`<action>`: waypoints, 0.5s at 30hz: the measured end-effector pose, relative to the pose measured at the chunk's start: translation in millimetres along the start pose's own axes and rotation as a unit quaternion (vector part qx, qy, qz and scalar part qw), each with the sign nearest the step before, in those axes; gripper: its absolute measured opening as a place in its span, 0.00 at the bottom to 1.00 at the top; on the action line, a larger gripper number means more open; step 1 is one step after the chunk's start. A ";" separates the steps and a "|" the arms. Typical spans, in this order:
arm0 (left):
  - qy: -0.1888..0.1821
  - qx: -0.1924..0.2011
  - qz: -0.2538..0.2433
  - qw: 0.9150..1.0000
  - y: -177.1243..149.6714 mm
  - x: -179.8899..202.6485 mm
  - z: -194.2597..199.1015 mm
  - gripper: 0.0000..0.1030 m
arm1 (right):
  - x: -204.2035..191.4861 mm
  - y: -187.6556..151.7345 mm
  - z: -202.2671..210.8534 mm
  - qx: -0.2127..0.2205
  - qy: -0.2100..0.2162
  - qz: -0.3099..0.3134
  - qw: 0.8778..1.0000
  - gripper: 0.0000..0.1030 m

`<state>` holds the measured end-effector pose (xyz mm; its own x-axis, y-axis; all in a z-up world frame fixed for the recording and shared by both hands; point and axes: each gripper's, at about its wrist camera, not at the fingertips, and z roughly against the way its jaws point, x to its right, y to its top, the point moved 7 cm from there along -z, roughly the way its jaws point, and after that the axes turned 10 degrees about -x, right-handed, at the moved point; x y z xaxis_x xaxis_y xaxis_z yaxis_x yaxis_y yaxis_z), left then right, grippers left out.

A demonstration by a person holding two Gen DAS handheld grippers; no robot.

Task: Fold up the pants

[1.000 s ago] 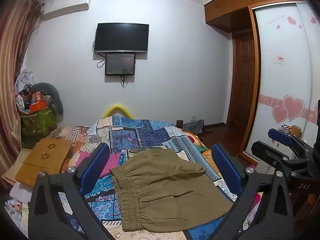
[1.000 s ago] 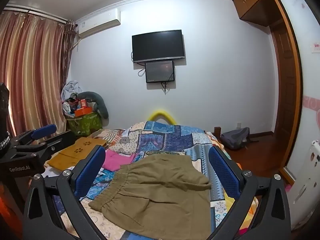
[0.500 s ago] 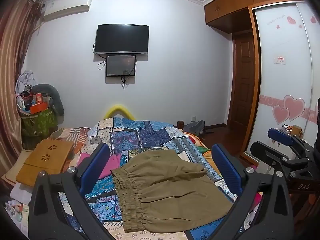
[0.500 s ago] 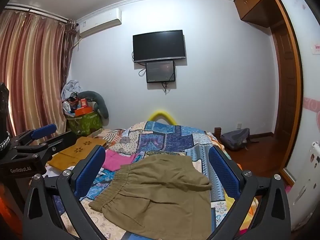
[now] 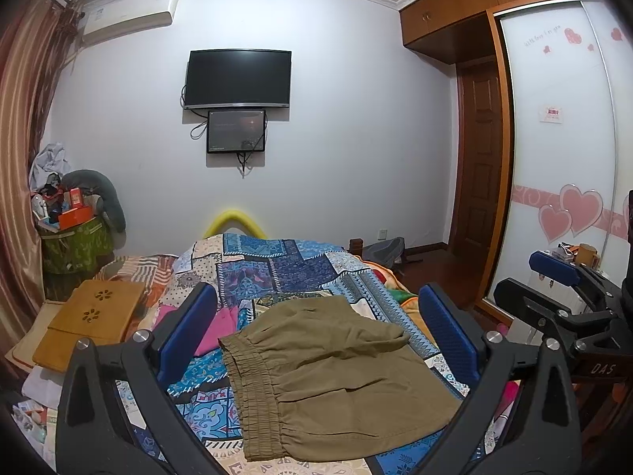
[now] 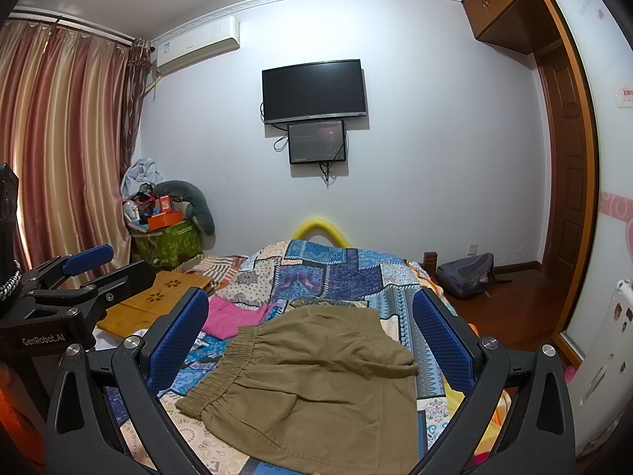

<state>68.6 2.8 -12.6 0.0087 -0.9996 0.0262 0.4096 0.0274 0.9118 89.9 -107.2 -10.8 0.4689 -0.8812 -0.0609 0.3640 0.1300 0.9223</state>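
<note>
Olive-brown pants (image 5: pixel 336 376) lie folded on the patchwork bedspread (image 5: pixel 277 269), elastic waistband toward the left; they also show in the right wrist view (image 6: pixel 316 380). My left gripper (image 5: pixel 316 332) is open and empty, held above the pants. My right gripper (image 6: pixel 310 336) is open and empty, also above them. The right gripper shows at the right edge of the left wrist view (image 5: pixel 561 297); the left gripper shows at the left edge of the right wrist view (image 6: pixel 79 277).
A pink garment (image 6: pixel 233 316) lies left of the pants. A wooden lap tray (image 5: pixel 91 316) sits at the bed's left. A green bin of clutter (image 6: pixel 166 237) stands by the curtain. A backpack (image 6: pixel 467 273) lies on the floor by the wardrobe (image 5: pixel 561 158).
Both views have shifted very slightly; the pants lie unchanged and both grippers stay open.
</note>
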 end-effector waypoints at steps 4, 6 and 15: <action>-0.002 0.000 0.000 1.000 0.2 -0.6 0.0 1.00 | 0.1 0.0 -0.2 0.000 0.000 0.000 1.000 1.00; 0.000 0.000 -0.001 1.000 0.3 -0.9 0.1 1.00 | 0.4 0.3 0.0 -0.001 -0.001 0.000 1.000 1.00; -0.001 -0.001 -0.002 1.000 0.5 0.1 -0.3 1.00 | 0.6 0.5 -0.1 -0.002 -0.001 0.001 1.000 1.00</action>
<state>69.1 2.7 -12.3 0.0048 -0.9997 0.0240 0.4109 0.0239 0.9114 90.4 -107.7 -10.4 0.4688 -0.8814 -0.0579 0.3660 0.1341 0.9209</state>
